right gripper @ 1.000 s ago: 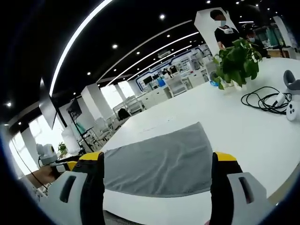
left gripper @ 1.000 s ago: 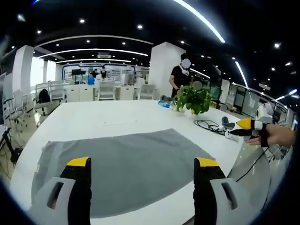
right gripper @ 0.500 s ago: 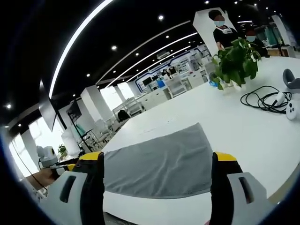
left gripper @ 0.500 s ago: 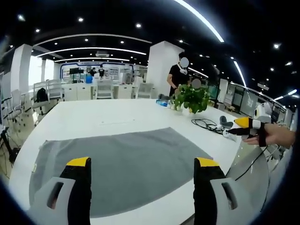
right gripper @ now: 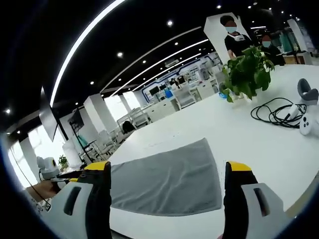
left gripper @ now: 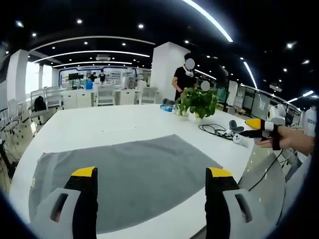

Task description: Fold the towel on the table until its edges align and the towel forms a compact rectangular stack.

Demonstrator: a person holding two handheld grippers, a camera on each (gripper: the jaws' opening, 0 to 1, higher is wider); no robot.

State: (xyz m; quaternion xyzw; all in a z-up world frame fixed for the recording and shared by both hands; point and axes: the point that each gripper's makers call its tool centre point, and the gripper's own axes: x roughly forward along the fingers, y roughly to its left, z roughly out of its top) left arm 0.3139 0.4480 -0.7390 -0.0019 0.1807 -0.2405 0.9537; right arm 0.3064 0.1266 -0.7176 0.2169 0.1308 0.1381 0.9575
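A grey towel (left gripper: 127, 172) lies flat and unfolded on the white table (left gripper: 99, 127). My left gripper (left gripper: 149, 174) hovers above its near edge, jaws wide apart and empty. In the right gripper view the same towel (right gripper: 167, 179) spreads out ahead of my right gripper (right gripper: 167, 172), which is also open with nothing in it. The right gripper (left gripper: 261, 130), held by a hand, shows at the right of the left gripper view, off the towel's right end. The left gripper (right gripper: 62, 175) shows at the left of the right gripper view.
A potted green plant (left gripper: 198, 102) stands at the table's far right, with a coiled black cable (left gripper: 213, 130) and white controllers (left gripper: 239, 139) beside it. Two people (left gripper: 185, 79) stand behind the plant. Chairs and desks (left gripper: 99, 94) line the room beyond the table.
Both cameras have shifted a little; the towel looks slightly lower in each view. The towel itself has not moved and both grippers stay open.
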